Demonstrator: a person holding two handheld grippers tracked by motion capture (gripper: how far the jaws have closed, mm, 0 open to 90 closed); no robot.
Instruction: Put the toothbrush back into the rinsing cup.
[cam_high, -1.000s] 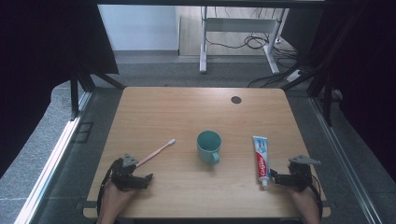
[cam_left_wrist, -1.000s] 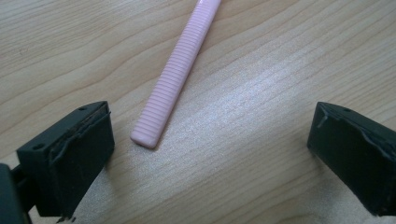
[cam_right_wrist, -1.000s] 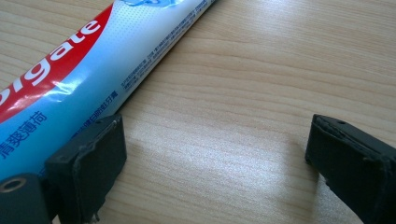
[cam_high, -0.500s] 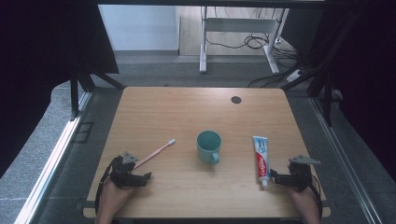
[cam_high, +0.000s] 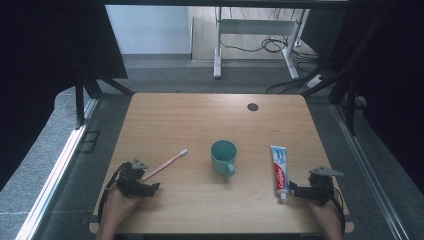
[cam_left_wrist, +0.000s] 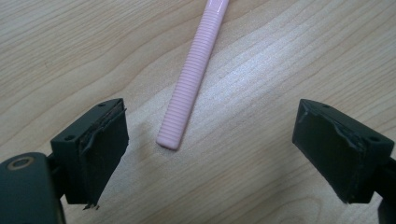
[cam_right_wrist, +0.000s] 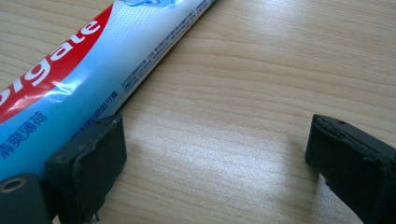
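Pink toothbrush (cam_high: 165, 165) flat, toothpaste tube (cam_high: 280, 167) flat

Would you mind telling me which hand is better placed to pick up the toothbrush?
Left. The left gripper has its jaws open on either side of the pink toothbrush handle end, and they have just been closing without touching it. The right gripper sits across the table by the toothpaste, beyond the cup.

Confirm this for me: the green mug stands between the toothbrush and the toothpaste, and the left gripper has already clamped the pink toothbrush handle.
Not clamped. In the left gripper view the left gripper has its jaws wide apart, with the end of the pink toothbrush lying untouched on the table between them, though they have just been closing. The rest holds: the high view shows the green mug between toothbrush and toothpaste.
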